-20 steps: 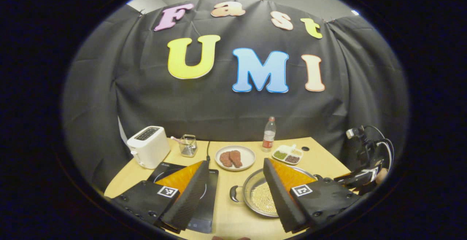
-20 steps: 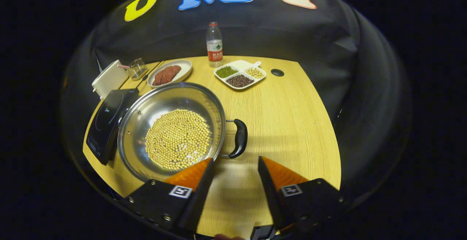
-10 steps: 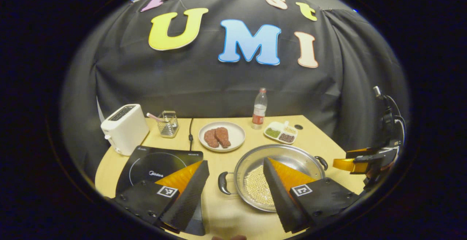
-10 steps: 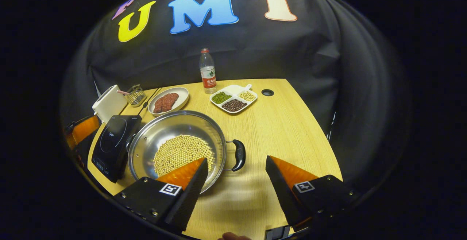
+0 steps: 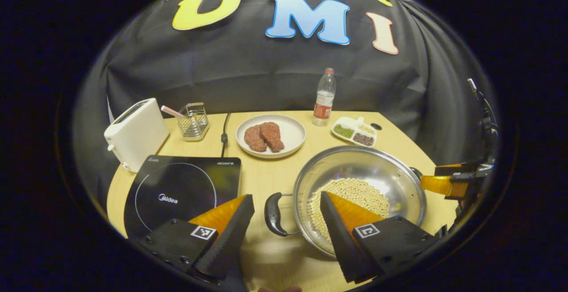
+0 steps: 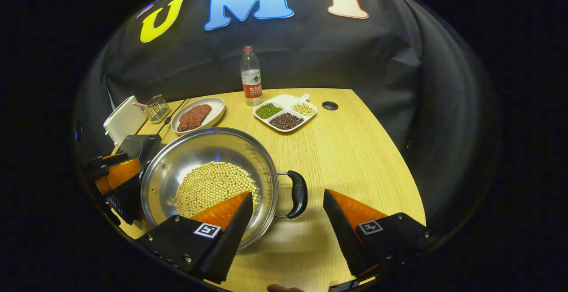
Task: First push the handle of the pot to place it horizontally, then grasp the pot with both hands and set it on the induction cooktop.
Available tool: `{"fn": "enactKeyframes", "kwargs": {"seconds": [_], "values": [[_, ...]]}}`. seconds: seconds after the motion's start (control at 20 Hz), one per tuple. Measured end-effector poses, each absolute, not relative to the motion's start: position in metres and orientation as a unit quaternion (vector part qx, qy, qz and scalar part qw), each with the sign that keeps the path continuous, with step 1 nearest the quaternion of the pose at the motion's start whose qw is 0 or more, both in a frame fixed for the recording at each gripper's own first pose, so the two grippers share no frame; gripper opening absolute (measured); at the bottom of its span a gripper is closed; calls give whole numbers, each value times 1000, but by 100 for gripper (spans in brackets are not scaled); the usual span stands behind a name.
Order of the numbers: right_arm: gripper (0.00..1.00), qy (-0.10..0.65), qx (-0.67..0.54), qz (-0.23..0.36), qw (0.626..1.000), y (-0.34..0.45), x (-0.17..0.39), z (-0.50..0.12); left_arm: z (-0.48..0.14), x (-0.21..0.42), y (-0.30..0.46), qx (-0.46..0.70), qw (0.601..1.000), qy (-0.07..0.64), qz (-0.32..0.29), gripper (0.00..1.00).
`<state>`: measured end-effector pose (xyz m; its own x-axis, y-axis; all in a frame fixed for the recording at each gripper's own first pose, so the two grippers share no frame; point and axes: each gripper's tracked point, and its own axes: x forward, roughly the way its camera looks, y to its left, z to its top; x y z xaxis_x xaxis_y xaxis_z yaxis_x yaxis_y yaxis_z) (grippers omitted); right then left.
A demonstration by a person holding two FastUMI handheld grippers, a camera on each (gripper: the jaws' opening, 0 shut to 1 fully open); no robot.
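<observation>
Steel pot (image 5: pixel 359 185) handles lie sideways; push judged done. Left gripper (image 5: pixel 284 221), right gripper (image 6: pixel 286 219) both spread, each straddling handle, unclenched. Lift to cooktop (image 5: pixel 182 190) remains.

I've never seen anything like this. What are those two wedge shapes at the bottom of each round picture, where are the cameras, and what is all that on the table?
There is no robot here: a person carries a hand-held gripper in each hand, and a fisheye camera rides on each. The wedges are that gripper's own two fingers. The left hand-held gripper and the right hand-held gripper are both open and hold nothing.

On the wooden table sits a shiny steel pot of pale beans with black side handles, one in front of each gripper. Beside it lies the flat black induction cooktop. Farther back stand a white toaster, a wire basket, a white plate of meat, a clear plastic bottle and a divided white dish of beans.
</observation>
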<state>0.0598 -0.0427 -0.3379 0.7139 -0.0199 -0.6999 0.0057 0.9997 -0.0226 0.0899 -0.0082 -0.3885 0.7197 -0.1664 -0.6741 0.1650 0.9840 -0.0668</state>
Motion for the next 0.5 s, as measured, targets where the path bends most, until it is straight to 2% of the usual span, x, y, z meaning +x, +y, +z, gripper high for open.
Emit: {"fn": "enactKeyframes", "kwargs": {"seconds": [0.45,0.5], "values": [[94,410,1,-19,912,-51,83,-380,-436,95,-13,9,910,404,-96,98],[89,414,3,-20,910,-52,84,-385,-438,97,-13,10,909,405,-96,98]]}}
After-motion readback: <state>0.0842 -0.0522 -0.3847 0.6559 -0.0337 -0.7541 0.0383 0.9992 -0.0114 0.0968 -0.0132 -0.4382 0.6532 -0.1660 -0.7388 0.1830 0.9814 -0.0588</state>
